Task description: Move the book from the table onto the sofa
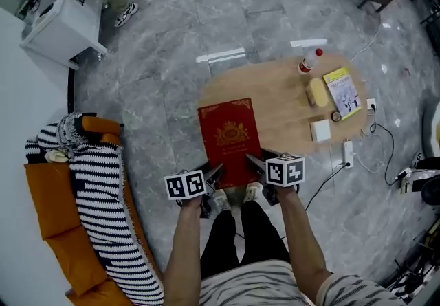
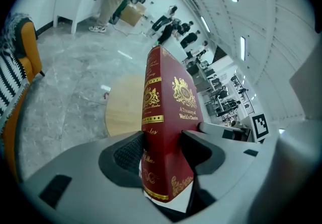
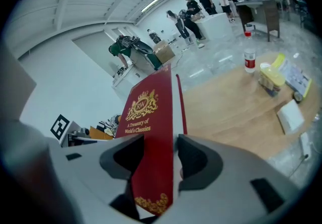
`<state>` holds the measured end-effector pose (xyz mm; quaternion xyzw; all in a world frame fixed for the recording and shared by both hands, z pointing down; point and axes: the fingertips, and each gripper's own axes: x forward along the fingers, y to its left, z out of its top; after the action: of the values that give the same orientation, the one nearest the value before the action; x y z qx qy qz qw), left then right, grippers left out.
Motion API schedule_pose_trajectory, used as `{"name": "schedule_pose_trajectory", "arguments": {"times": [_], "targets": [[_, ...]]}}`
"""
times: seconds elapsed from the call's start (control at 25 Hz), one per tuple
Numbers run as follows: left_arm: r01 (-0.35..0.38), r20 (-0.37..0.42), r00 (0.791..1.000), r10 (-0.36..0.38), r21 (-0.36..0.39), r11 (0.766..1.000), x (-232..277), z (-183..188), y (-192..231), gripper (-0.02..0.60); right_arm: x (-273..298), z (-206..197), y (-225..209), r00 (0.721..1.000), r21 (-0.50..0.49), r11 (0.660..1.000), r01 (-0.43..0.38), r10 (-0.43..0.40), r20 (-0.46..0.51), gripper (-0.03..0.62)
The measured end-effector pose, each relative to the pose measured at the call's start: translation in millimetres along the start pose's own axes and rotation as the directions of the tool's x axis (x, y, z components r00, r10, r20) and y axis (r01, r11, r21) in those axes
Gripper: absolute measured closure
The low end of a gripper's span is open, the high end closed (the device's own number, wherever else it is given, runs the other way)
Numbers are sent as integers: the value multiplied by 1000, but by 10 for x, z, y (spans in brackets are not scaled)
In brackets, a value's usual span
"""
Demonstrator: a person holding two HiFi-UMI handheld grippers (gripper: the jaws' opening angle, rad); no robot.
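The sofa (image 1: 55, 208), well apart at the left, is not yet reached. Off the near edge of the surface (image 1: 282, 102), the book (image 1: 230, 139) is held, seemingly lifted clear, clamped by the fingers of the left gripper (image 1: 210, 179) and right gripper (image 1: 257, 164).

Book (image 1: 230, 139) cover smooth red with gilt stamping; table (image 1: 275, 98) pale matt wood; floor (image 1: 172, 57) glossy grey stone.

Near edge of book (image 1: 229, 134) was hid by left gripper (image 1: 212, 175) & right gripper (image 1: 258, 162). Left of them, sofa (image 1: 53, 208) ran off frame. Beyond right one, booklet (image 1: 343, 91) print was too small to read.
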<state>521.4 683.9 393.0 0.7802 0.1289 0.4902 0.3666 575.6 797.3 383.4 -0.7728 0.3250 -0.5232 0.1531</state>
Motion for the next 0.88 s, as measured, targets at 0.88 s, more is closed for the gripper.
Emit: {"name": "schedule_pose_trajectory", "arguments": {"times": [0.88], "targets": [[-54, 233, 967, 98, -189, 981, -1367, -53, 35, 342, -96, 97, 1376, 987, -205, 973, -110, 83, -138, 370]]}}
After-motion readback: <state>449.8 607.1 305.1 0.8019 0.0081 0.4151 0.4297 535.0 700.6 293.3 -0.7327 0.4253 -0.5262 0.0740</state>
